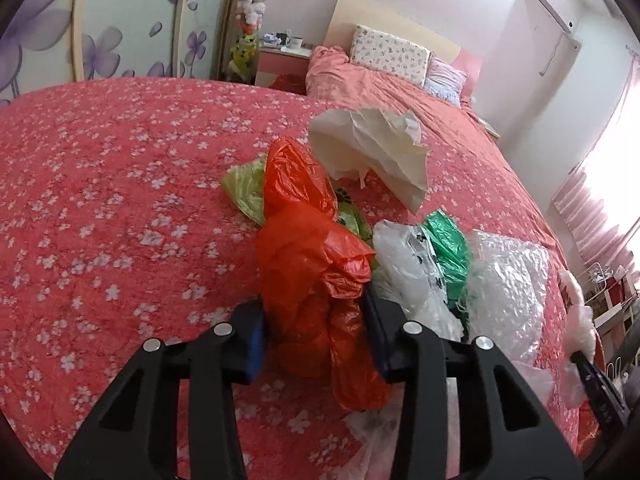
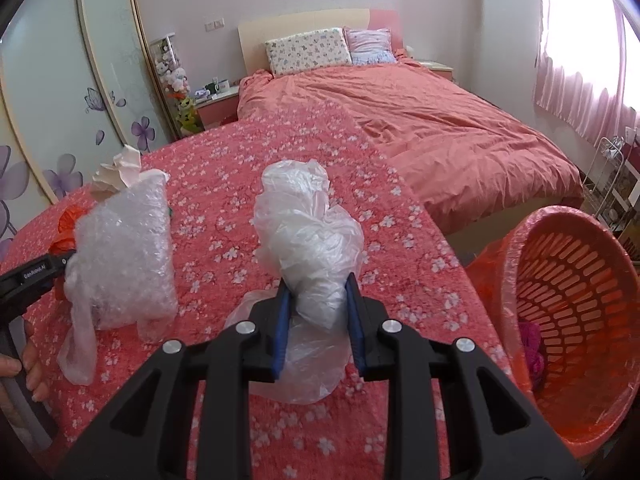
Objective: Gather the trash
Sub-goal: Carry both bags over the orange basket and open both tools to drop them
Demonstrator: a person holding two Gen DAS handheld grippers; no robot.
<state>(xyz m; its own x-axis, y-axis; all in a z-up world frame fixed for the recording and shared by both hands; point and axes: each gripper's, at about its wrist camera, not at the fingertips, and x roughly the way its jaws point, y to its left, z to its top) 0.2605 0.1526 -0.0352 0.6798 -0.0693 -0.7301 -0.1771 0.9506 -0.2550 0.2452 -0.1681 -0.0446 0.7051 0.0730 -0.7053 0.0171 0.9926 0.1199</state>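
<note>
My left gripper is shut on a crumpled orange plastic bag that lies on the red floral cloth. Around it lie a yellow-green bag, crumpled cream paper, a green bag, a clear printed bag and bubble wrap. My right gripper is shut on a clear plastic bag, which bulges above and below the blue pads. An orange slatted basket with an orange liner stands to its right, below the cloth's edge.
The bubble wrap sits left of the right gripper, with the left gripper's body and a person's hand beside it. Something magenta lies in the basket. A bed fills the background; mirrored wardrobe doors stand left.
</note>
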